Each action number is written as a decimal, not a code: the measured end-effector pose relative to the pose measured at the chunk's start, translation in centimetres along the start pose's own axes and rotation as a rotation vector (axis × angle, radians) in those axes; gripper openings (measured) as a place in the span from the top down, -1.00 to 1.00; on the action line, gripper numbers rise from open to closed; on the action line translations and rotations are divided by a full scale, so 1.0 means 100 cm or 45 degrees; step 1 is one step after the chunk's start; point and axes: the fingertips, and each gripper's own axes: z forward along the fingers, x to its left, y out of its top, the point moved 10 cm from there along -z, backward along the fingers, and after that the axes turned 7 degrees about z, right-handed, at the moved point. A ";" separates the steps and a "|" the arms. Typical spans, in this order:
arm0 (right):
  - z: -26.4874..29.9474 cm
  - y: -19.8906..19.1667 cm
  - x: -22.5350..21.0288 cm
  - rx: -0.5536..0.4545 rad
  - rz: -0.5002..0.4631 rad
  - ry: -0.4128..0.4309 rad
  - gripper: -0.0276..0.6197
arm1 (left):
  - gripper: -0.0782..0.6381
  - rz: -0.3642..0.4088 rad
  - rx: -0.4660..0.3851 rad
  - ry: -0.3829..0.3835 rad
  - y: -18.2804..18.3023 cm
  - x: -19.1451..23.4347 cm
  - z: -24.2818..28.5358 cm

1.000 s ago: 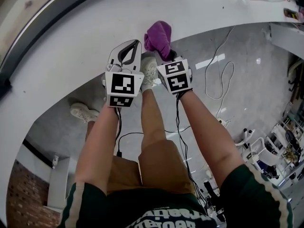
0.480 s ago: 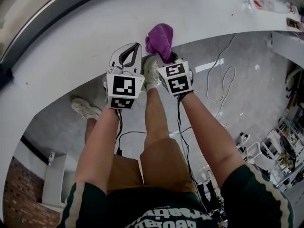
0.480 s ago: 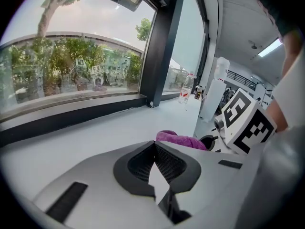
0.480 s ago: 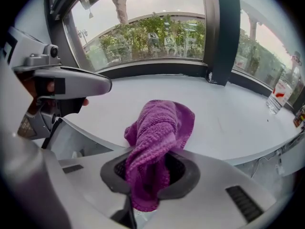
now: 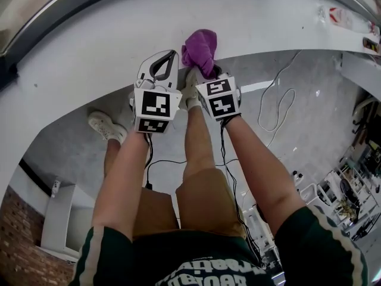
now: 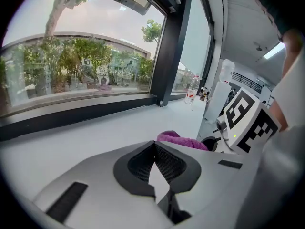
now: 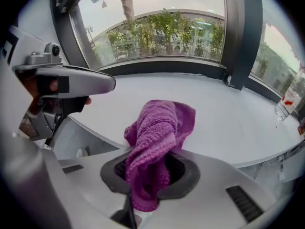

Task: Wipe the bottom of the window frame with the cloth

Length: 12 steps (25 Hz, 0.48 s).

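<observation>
1. At the near edge of the white sill (image 5: 89, 58), the cloth (image 7: 159, 137) rises in a bunch out of the right gripper (image 7: 152, 178). The gripper's jaws are clamped on the cloth's lower folds. The cloth is purple with a looped, towel-like weave, and one end hangs below the jaws.
2. Seen from the head view, the cloth (image 5: 200, 49) sits over the sill's curved front edge, well apart from the window frame. Whether it touches the sill cannot be told.
3. Just beside it on the left is the left gripper (image 6: 155, 144). Its jaws meet at the tips with nothing between them. Ribbed black pads line a smooth grey plastic shell.
4. Each gripper carries a block of black-and-white square patterns, the left cube (image 5: 156, 107) and the right cube (image 5: 221, 99). These patterns are blocky shapes, not letters.
5. The sill is smooth, matt and gently curved. Along its far edge runs the window frame (image 7: 157, 68), a dark flat rail, with a dark upright post (image 7: 240, 37) at the corner.
6. Toward the sill's right end stands a clear bottle (image 7: 288, 99) with a red label. Its print is too small to read.
7. White lettering on the person's dark green shirt (image 5: 202, 267) is cut off by the picture's lower edge and cannot be read.
</observation>
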 end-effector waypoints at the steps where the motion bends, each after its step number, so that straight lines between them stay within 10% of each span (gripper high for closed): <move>1: 0.000 0.002 0.002 0.004 -0.001 0.001 0.63 | 0.76 -0.004 0.001 0.005 0.000 0.002 -0.002; 12: 0.013 0.008 0.045 0.024 -0.044 0.028 0.63 | 0.76 -0.048 0.009 0.057 -0.022 0.030 -0.027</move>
